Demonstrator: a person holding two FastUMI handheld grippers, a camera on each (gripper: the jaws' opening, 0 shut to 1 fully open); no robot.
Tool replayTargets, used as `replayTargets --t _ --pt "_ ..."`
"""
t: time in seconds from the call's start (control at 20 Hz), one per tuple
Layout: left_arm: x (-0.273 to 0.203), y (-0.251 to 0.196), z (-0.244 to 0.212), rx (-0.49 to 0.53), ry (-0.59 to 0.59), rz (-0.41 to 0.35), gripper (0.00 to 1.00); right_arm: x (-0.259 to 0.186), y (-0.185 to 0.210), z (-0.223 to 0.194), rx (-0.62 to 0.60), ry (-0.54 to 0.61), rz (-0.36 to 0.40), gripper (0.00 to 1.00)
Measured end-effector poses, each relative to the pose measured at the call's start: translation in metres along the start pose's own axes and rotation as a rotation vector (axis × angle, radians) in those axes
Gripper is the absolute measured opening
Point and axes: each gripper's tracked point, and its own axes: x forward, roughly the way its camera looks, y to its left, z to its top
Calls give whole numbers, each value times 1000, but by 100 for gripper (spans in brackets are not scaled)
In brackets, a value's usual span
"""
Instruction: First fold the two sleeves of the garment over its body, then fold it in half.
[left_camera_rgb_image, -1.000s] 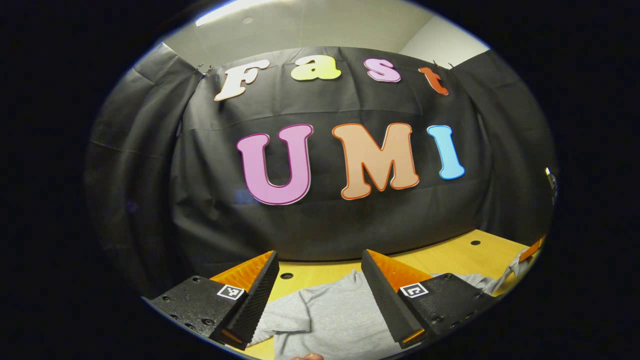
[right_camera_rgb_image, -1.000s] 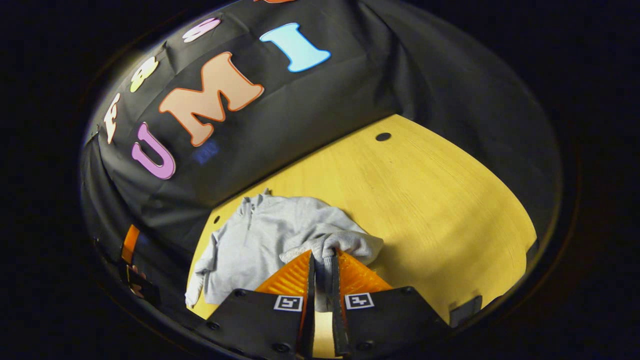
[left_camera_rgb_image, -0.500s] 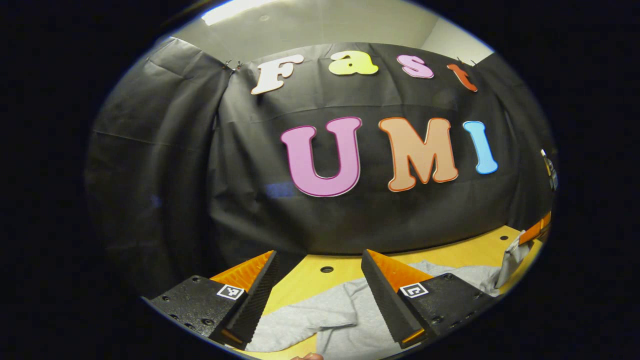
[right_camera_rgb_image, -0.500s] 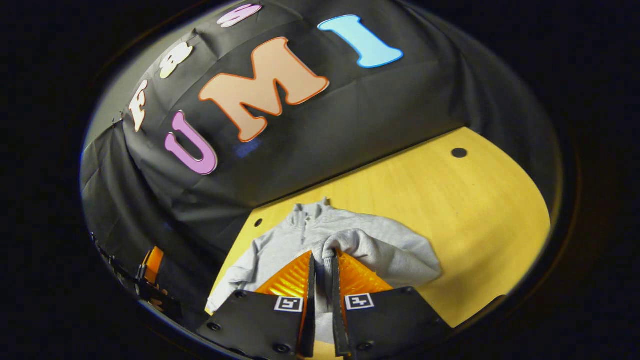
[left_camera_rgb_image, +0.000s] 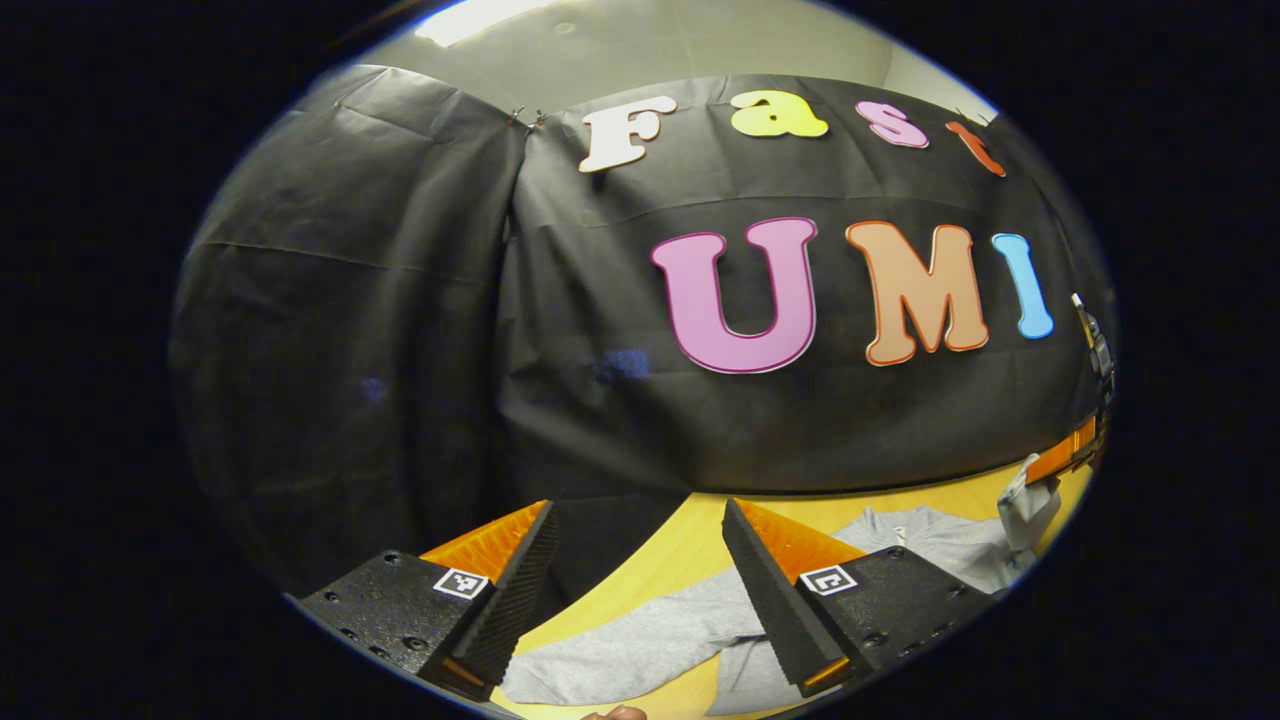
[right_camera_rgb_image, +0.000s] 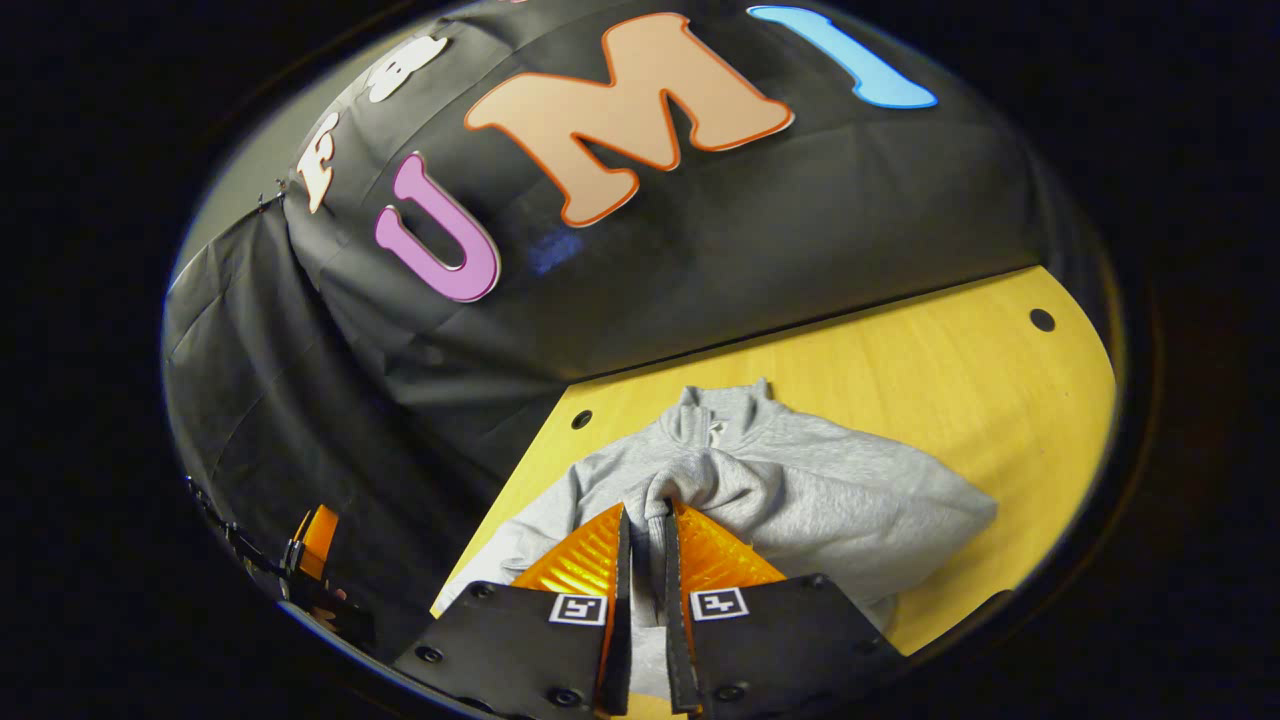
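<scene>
Since a second ago the right gripper (right_camera_rgb_image: 645, 520) has carried the sleeve (right_camera_rgb_image: 690, 485) farther across the grey top (right_camera_rgb_image: 840, 500), so more of the body now shows to the right of its fingers, and the left gripper view has swung to the left, so the top has slid toward the right edge there. No brand name or readable writing shows on the top; each gripper carries small square black-and-white marker tags, which are patterns and not words. In the right gripper view the two fingers are pressed close together with a strip of grey sleeve cloth pinched between them, right at the tips. The rest of the top lies just past the tips on the yellow wooden table (right_camera_rgb_image: 950, 360), with its collar pointing toward the black cloth wall (right_camera_rgb_image: 700, 260). It is soft, light grey and bunched up where the sleeve is lifted. In the left gripper view the left gripper (left_camera_rgb_image: 640, 525) has its fingers wide apart and nothing between them. The other sleeve (left_camera_rgb_image: 640, 650) lies flat on the table, low between and below those fingers. Far off at the right edge, the right gripper (left_camera_rgb_image: 1065, 455) holds grey cloth up.
</scene>
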Motion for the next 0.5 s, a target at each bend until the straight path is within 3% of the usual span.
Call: replayTargets --t 0.3,0.4,0.5 --pt "-4 56 -12 5 21 97 97 61 70 -16 -44 72 96 16" --pt "-8 75 -16 5 27 130 94 86 80 -32 -77 114 93 16" --pt "-13 93 -20 8 36 165 97 109 90 -51 -109 159 96 16"
